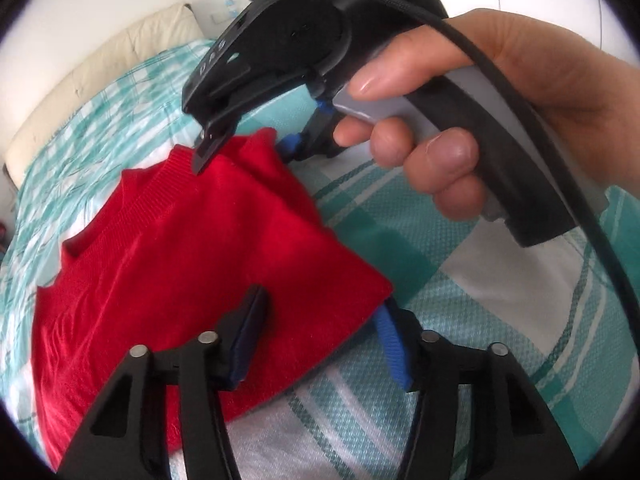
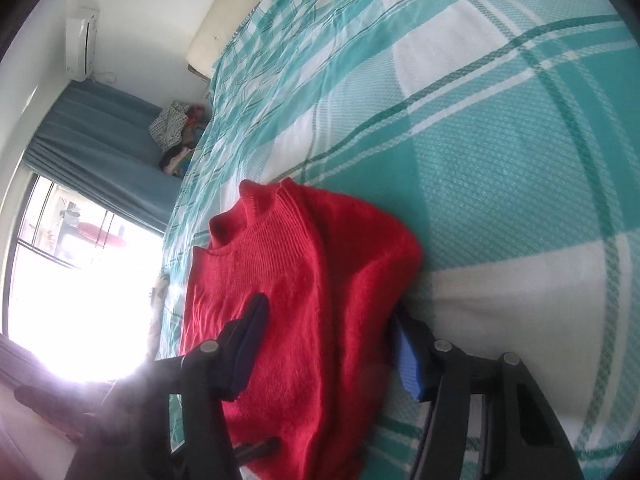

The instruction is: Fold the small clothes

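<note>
A small red knit sweater (image 1: 180,240) lies on a bed with a teal and white checked cover (image 1: 500,320). My left gripper (image 1: 322,332) straddles the sweater's near right corner, one blue-padded finger on top of the fabric and the other at its edge, with a wide gap between them. A hand (image 1: 500,100) holds my right gripper (image 1: 244,152) at the sweater's far corner, where the fabric rises in a peak between its fingers. In the right wrist view the right gripper (image 2: 328,340) stands astride a bulge of the sweater (image 2: 320,248), its jaws apart.
A cream padded headboard (image 1: 100,80) runs along the bed's far end. Beyond the bed's edge are a bright window (image 2: 80,300), a blue curtain (image 2: 100,140), a wall air conditioner (image 2: 82,44) and a pile of things (image 2: 176,132).
</note>
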A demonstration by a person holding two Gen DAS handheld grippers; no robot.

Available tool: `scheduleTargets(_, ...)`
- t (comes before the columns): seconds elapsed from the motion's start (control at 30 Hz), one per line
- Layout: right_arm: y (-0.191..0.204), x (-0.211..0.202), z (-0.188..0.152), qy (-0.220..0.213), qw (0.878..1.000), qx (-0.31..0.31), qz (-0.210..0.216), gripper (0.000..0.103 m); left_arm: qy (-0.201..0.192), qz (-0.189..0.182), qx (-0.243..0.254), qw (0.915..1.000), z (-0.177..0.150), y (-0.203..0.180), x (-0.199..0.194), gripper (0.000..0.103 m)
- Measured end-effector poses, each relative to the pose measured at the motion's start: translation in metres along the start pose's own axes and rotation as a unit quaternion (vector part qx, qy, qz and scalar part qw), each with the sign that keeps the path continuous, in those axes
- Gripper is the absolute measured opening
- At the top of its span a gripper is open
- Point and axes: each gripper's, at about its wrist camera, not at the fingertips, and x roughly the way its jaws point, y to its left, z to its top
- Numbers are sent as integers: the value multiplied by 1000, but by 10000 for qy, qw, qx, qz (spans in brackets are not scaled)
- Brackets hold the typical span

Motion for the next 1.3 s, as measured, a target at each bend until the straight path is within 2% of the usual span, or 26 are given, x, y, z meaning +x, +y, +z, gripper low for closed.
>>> scheduleTargets(0.03,2,6,2,67,10000,-47,-57,41,5,65,-16,10000,1,1,1,25)
scheduleTargets(0.07,5,12,2,122,9997,-135,-165,32,-3,105,-59,9999,0,3,1,18)
scheduleTargets(0.1,8,15,3,118,9990,-228,-362,13,-45,124,-128,9998,0,4,-1,11)
scheduleTargets(0.23,27,7,1,-234,9975,-362,-560,13,-403,-92,-696,9967,-7,32,-30,8)
scheduleTargets(0.33,62,-7,-4,-428,9963,-633,-383,13,-631,-273,-1303,9891,-17,67,-63,7)
scheduleTargets(0.47,123,-6,-9,-475,9939,-991,-24,13,-650,-410,-1982,9771,-41,122,-98,7)
scheduleTargets(0.53,156,10,-8,-364,9926,-1158,47,13,-612,-383,-2277,9711,-56,150,-110,7)
scheduleTargets(0.67,218,59,-12,-120,9866,-1626,-118,13,-585,-164,-2813,9577,-93,205,-126,7)
scheduleTargets(0.77,246,99,-20,74,9835,-1797,-185,13,-518,-169,-3374,9398,-122,238,-129,7)
scheduleTargets(0.83,259,126,-26,205,9817,-1869,-293,13,-437,-147,-3666,9292,-134,257,-126,7)
scheduleTargets(0.97,270,173,-33,420,9778,-1974,-562,13,-142,-145,-3957,9182,-154,275,-108,7)
scheduleTargets(1.1,266,211,-40,682,9735,-2019,-825,15,302,-376,-4227,9050,-174,277,-86,7)
scheduleTargets(1.17,262,224,-43,793,9747,-1913,-837,23,398,-433,-4289,9014,-178,277,-82,10)
scheduleTargets(1.23,258,228,-45,820,9795,-1743,-586,39,430,-447,-4350,8983,-182,278,-85,14)
scheduleTargets(1.27,257,228,-45,796,9821,-1655,-415,41,430,-446,-4376,8970,-184,278,-88,15)
scheduleTargets(1.3,258,228,-45,785,9842,-1565,-254,41,437,-433,-4392,8963,-186,278,-91,21)
